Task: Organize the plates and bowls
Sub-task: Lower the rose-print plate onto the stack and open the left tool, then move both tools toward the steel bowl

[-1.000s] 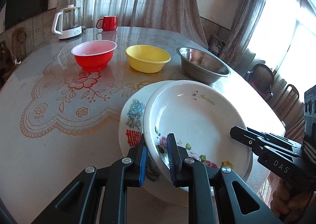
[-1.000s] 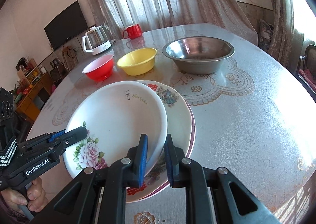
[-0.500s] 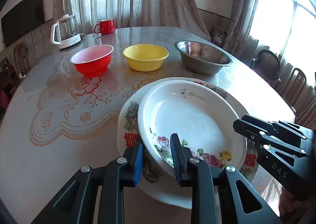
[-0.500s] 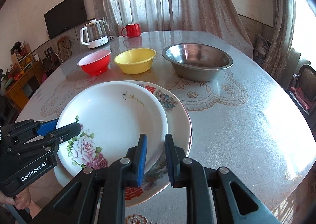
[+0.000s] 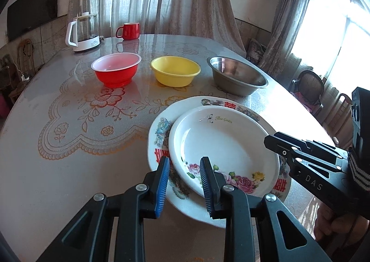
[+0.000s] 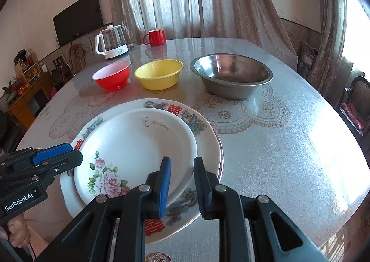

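A white rose-patterned plate (image 5: 222, 144) (image 6: 136, 146) lies flat on a larger plate with red characters (image 5: 159, 132) (image 6: 208, 144) at the near table edge. My left gripper (image 5: 185, 169) is open, its fingers straddling the white plate's near left rim without gripping it. My right gripper (image 6: 182, 169) is open, its fingers straddling the white plate's right rim. Behind stand a red bowl (image 5: 115, 69) (image 6: 112, 76), a yellow bowl (image 5: 175, 73) (image 6: 159, 73) and a steel bowl (image 5: 237, 76) (image 6: 231, 73) in a row.
A white electric kettle (image 5: 82, 32) (image 6: 111, 41) and a red mug (image 5: 129, 31) (image 6: 156, 37) stand at the far side of the round table (image 5: 69, 123). Chairs (image 5: 309, 86) stand to the right. Curtains hang behind.
The white plate has come down flat onto the large plate. Both grippers have opened and let go of its rim, and drawn back a little.
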`<state>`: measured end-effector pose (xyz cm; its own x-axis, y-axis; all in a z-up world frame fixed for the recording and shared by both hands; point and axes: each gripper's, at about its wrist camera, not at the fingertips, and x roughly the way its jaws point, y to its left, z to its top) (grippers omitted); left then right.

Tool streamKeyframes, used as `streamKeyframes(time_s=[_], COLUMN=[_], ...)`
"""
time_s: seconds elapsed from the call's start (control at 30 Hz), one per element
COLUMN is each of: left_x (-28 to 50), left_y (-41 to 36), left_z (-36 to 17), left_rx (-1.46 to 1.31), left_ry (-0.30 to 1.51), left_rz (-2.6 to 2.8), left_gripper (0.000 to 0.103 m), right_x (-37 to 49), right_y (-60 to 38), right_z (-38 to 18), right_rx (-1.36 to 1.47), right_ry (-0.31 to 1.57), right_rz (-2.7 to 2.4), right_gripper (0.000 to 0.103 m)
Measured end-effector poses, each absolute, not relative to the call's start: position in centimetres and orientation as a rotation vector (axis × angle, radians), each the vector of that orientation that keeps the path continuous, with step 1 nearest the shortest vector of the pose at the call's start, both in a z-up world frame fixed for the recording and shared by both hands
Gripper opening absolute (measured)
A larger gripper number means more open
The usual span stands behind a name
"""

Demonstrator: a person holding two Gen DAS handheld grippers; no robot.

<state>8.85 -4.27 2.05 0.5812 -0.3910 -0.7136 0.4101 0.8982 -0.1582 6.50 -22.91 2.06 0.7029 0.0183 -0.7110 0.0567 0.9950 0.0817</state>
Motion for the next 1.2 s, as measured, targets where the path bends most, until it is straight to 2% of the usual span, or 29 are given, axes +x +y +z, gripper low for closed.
streamKeyframes(time_s=[0.43, 0.5, 0.63, 0.8, 0.93, 1.07, 1.2], left_x=[8.9, 9.0, 8.8, 8.4, 8.5, 8.6, 8.6], left_y=[-4.0, -4.1, -4.3, -3.8, -3.2, -2.6, -2.4], left_z=[1.5, 1.4, 1.4, 1.9, 2.0, 2.1, 2.2], left_rx=[0.020, 0.020, 0.025, 0.002, -0.003, -0.021, -0.022], left_ry=[0.833, 0.839, 0.836, 0.837, 0.845, 0.853, 0.849], left_rz=[-0.471, -0.482, -0.484, -0.470, -0.428, -0.400, -0.372], left_gripper=[0.028, 0.028, 0.028, 0.037, 0.038, 0.046, 0.046], right_x=[9.0, 8.8, 8.3, 7.8, 7.4, 7.1, 6.7], right_y=[-21.9, -21.8, -21.8, -21.6, -21.3, -21.5, -21.9], right_z=[1.1, 0.7, 0.9, 0.9, 0.9, 1.2, 1.7], right_rx=[0.078, 0.066, 0.091, 0.111, 0.127, 0.154, 0.175], right_ry=[0.817, 0.819, 0.826, 0.828, 0.832, 0.824, 0.804], right_rz=[0.029, 0.012, 0.028, 0.044, 0.071, 0.085, 0.092], right_gripper=[0.020, 0.016, 0.018, 0.020, 0.021, 0.022, 0.024])
